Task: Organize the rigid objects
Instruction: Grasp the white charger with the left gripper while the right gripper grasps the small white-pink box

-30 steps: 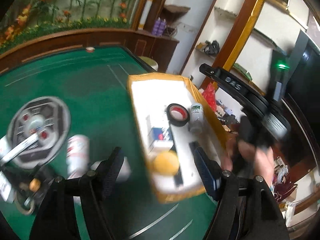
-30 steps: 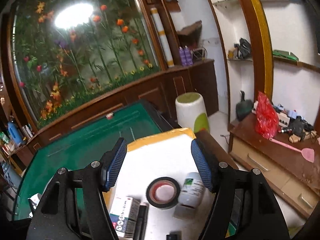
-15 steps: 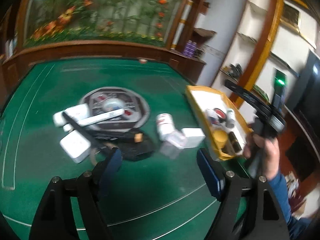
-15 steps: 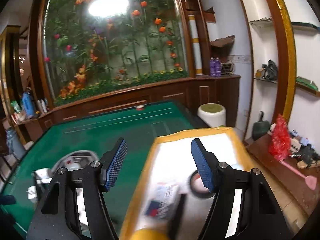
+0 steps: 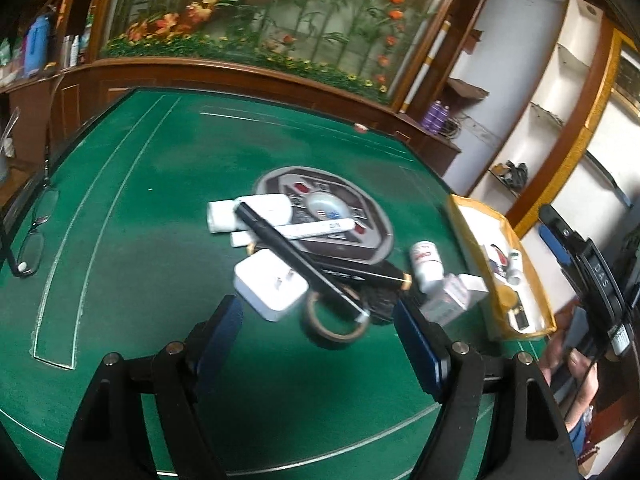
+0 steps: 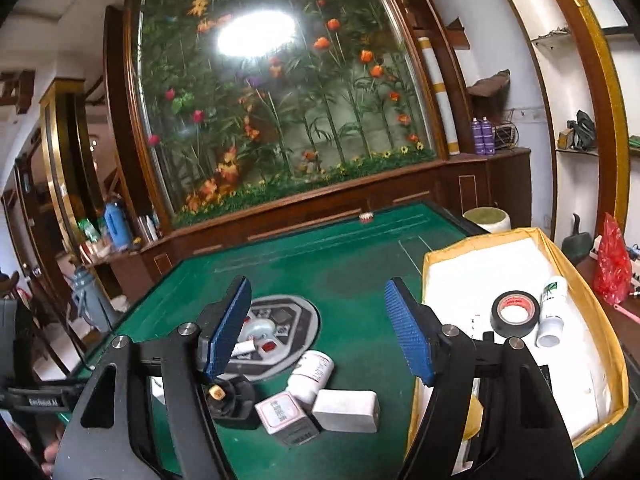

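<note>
Here we hold both grippers above a green felt table [image 5: 152, 264], each with its fingers spread and nothing between them. The left gripper [image 5: 318, 344] looks down on a loose pile near the table's middle: a white plug adapter [image 5: 271, 283] lies nearest, a long black pen [image 5: 296, 258] crosses over it on a slant, and a ring of brownish tape [image 5: 334, 322] sits just right of the adapter under the pen's tip. Behind them a white marker [image 5: 296, 232] rests across a round grey panel [image 5: 352, 236] set in the felt.

The right gripper [image 6: 318, 330] has just opened a little further, and its jaws frame bare felt. Below it, near us, a small white bottle [image 6: 311, 374] lies on its side, touching a grey-white block [image 6: 346, 411] and a small box with a red-edged label [image 6: 282, 416]; the print on that label is too blurred for us to read.

To the right stands a yellow-walled tray [image 6: 582, 280] with a white floor. Inside it a black tape roll [image 6: 515, 314] lies flat, and just right of it a small white bottle with a green label [image 6: 552, 312] lies on its side. In the left view, a hand [image 5: 576, 368] holds the other gripper at the far right edge.
</note>
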Demonstrator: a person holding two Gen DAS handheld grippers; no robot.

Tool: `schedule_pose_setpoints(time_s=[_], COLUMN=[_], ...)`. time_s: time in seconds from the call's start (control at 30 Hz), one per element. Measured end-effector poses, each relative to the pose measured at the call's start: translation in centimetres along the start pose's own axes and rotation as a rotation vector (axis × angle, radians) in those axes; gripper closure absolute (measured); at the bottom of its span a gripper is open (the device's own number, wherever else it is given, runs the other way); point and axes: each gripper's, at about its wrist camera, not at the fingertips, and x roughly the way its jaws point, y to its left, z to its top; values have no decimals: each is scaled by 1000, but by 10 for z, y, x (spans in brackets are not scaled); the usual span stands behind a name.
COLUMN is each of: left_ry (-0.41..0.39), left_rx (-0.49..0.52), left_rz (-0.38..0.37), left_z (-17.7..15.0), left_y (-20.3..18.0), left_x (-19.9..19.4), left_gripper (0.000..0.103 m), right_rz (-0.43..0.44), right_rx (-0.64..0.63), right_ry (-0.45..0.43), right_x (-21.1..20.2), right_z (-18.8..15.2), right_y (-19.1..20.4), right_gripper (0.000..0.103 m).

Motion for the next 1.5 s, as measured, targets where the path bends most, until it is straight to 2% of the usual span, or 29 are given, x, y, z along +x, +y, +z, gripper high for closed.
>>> schedule_pose_setpoints(time_s=[0.2,0.43,0.6,0.73,0.8,0.87,0.9,0.93,1.07,1.2,1.33,1.43,1.5], left_ry=[27,131,158,169,170,181,175,181,180,181,215,211,204], left_rx=[21,66,156,162,137,121,118,124,162,181,169,218,232], left_rz=[35,88,162,216,179,156,158,170,213,210,218,257,268], left_z=[-1,-6,1,16,23,25,24,22,9,1,3,-1,-2], left_y=[5,7,0,7,14,19,19,19,18,19,22,15,12], left_x=[9,32,52,74,81,81,79,77,62,52,60,62,60], left_gripper=[25,25,25,24,24,29,40,45,45,45,44,43,44], right_rz=[-16,5,33,55,79,92,94,101,180,252,199,190,108], right_rx=[48,15,17,18,24,28,25,22,-3,-55,-144,-255,-378], right_ry=[24,22,39,73,104,132,144,157,243,366,477,536,546], right_x=[4,1,4,10,15,20,23,25,40,57,72,79,81], right_z=[-1,2,3,0,-3,-4,-5,-6,-14,-30,-51,-64,-77], right_y=[-18,-14,-14,-13,-13,-12,-11,-10,-1,13,24,40,54], right_gripper=[33,33,33,33,33,33,33,33,33,33,34,34,34])
